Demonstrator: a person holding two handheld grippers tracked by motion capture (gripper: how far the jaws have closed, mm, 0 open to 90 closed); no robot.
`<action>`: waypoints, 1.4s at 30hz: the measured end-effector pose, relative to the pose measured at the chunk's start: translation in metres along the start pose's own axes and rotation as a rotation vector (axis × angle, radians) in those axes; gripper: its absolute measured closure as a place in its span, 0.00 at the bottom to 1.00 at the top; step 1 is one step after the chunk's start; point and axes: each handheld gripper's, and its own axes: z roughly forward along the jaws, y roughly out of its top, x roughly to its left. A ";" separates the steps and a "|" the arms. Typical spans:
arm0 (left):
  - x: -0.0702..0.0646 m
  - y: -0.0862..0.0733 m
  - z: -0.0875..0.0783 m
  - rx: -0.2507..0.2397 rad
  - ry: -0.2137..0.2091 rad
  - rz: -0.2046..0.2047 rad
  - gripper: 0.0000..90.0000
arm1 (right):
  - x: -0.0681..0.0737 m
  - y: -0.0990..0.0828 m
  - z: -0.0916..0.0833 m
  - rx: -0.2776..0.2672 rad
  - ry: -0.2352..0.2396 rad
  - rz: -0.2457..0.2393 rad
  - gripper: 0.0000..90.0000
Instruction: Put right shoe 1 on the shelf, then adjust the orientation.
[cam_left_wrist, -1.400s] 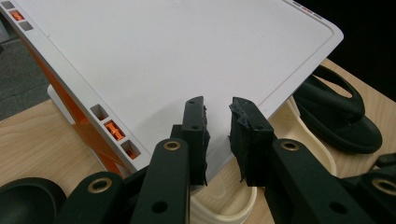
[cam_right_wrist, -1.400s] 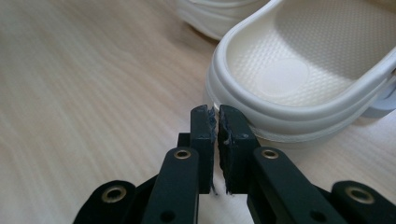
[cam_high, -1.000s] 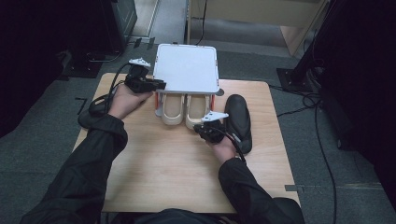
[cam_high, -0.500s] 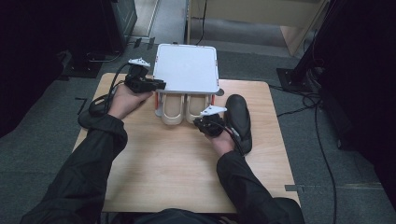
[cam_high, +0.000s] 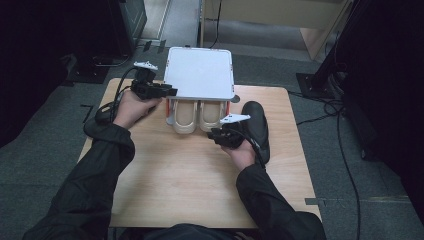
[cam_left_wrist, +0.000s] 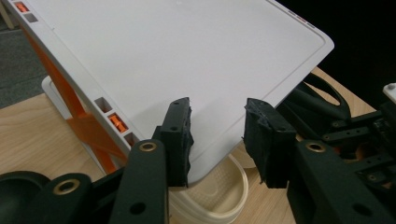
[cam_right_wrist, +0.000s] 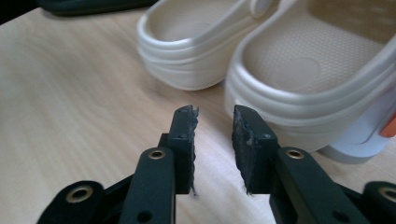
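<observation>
Now your left gripper (cam_left_wrist: 217, 135) sits jaws apart at the white rack (cam_high: 200, 72) corner, gripping nothing | your right gripper (cam_right_wrist: 214, 140) is released, just before the cream clogs (cam_right_wrist: 289, 60) under that rack | black shoe (cam_high: 256, 127) right of them on the table (cam_high: 175, 185).

Grey carpet floor (cam_high: 45, 150), dim, black cables (cam_high: 345, 145)

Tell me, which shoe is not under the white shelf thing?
The black shoe. It lies out on the table to the right of the white rack, while the two cream clogs sit side by side tucked under it.
</observation>
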 end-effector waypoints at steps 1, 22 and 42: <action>-0.001 0.000 -0.006 0.011 0.007 0.007 0.63 | 0.003 -0.002 -0.005 0.010 0.010 -0.011 0.74; 0.003 -0.033 -0.046 -0.022 0.086 -0.026 0.58 | 0.004 -0.017 -0.048 0.012 0.072 -0.036 0.68; 0.026 -0.097 -0.055 -0.013 0.151 -0.096 0.55 | -0.005 -0.020 -0.041 -0.002 0.066 -0.036 0.67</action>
